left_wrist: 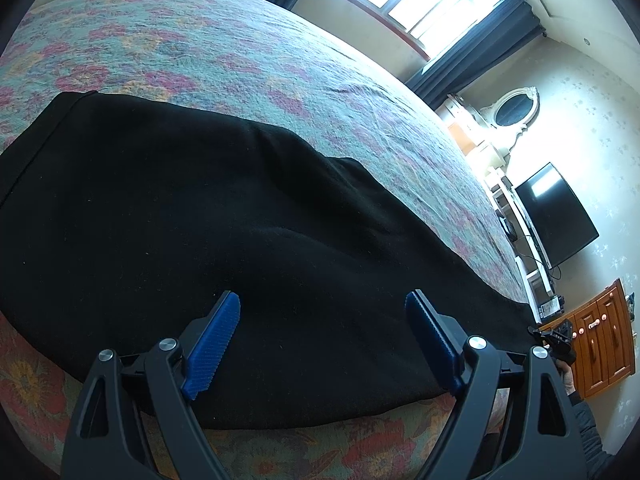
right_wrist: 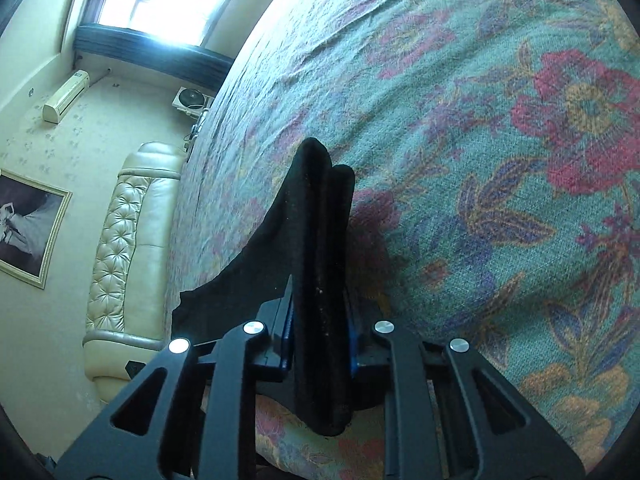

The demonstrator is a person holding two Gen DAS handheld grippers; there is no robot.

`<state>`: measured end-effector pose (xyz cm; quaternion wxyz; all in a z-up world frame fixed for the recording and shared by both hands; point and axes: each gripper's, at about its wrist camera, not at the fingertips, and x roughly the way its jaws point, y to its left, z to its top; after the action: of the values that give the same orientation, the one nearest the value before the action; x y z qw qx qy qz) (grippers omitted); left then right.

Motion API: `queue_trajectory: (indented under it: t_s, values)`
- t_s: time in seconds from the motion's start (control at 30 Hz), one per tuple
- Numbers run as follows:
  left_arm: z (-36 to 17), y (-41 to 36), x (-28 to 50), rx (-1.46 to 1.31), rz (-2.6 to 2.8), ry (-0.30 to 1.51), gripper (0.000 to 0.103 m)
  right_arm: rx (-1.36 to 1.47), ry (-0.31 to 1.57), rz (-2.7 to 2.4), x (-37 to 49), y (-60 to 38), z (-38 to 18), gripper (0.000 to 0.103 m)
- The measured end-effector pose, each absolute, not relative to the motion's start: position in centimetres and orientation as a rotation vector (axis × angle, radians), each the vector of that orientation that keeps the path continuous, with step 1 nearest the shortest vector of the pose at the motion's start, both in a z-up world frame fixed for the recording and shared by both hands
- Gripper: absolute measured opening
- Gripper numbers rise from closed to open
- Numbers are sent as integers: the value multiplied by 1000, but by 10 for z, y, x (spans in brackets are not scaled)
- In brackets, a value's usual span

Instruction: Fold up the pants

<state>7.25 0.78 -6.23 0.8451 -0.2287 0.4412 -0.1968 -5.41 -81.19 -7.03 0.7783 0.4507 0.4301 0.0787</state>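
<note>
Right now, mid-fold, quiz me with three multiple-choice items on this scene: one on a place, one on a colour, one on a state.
1. Where do the black fabric pants lie?
A. on the floral bedspread
B. on the wooden cabinet
C. on the floor

2. What colour are the left gripper pads?
A. red
B. blue
C. white

3. What state is the right gripper in?
A. wide open, nothing between
B. out of view
C. shut on a bunched fold of the pants

Answers: 1 A, the bedspread surrounds the pants; 2 B, ribbed blue pads show on both fingers; 3 C, black cloth stands pinched between its fingers.
</note>
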Motion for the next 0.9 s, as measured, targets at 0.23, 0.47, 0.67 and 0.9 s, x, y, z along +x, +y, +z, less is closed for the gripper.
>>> queue_trajectory:
  t_s: [0.23, 0.47, 0.67, 0.9]
  values:
    - [-61, 1, 71, -484, -431, 934, 84, 914, 836, 174, -55, -770, -13, 18]
    - [-57, -14, 68, -455, -467, 939, 84, 865, 766, 236, -47, -713, 42, 18]
    - [-52, -27, 63, -437, -506, 938, 84, 851, 735, 300, -37, -657, 66, 18]
    - [-55, -33, 62, -413, -498, 963, 84, 792, 785, 357, -17, -588, 62, 18]
